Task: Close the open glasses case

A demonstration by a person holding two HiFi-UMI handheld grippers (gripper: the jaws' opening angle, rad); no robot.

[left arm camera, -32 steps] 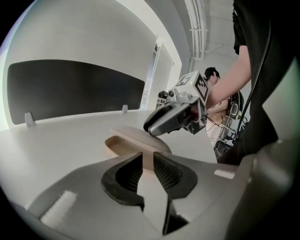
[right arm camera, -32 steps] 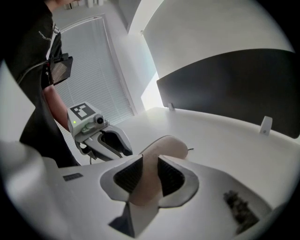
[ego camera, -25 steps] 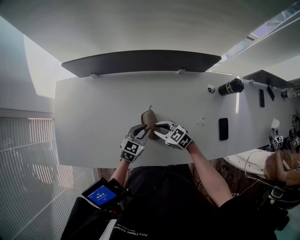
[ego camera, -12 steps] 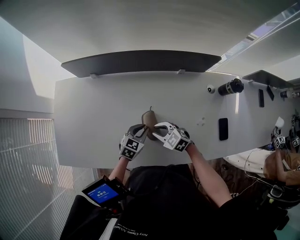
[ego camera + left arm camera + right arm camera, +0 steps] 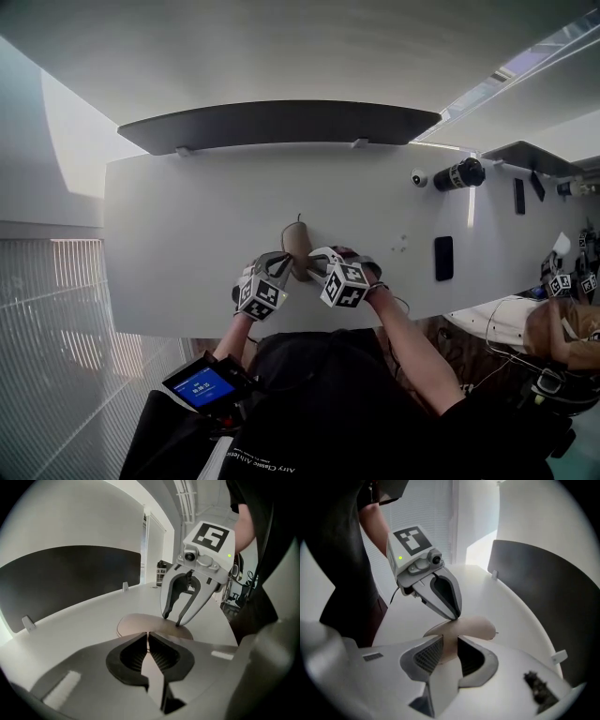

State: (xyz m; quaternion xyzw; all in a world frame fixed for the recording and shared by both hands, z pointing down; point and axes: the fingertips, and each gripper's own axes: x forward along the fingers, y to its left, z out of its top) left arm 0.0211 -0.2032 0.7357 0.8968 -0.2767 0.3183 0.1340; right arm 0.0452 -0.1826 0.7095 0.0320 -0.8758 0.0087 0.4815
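Observation:
A brown glasses case (image 5: 298,242) lies flat on the white table (image 5: 187,244), near the front edge. My left gripper (image 5: 281,268) is at its near left end. In the left gripper view, the left gripper (image 5: 147,637) has its jaws closing, almost together, and nothing shows between them; the case (image 5: 140,623) lies just beyond the tips. My right gripper (image 5: 315,266) is open, and its two fingertips (image 5: 178,623) rest on the case top. In the right gripper view, the case (image 5: 480,629) shows through the gap of the right gripper (image 5: 449,646), and the left gripper (image 5: 456,616) touches the case's edge.
A dark panel (image 5: 281,122) stands along the table's far edge. A black phone-like slab (image 5: 442,258) lies to the right, with a black cylinder (image 5: 461,174) and a small white camera (image 5: 419,178) further back. A device with a blue screen (image 5: 202,386) hangs below the table edge.
The left jaws have gone from apart to nearly together and sunk toward the case. The right gripper has rolled, so its marker cube now faces up, staying at the case.

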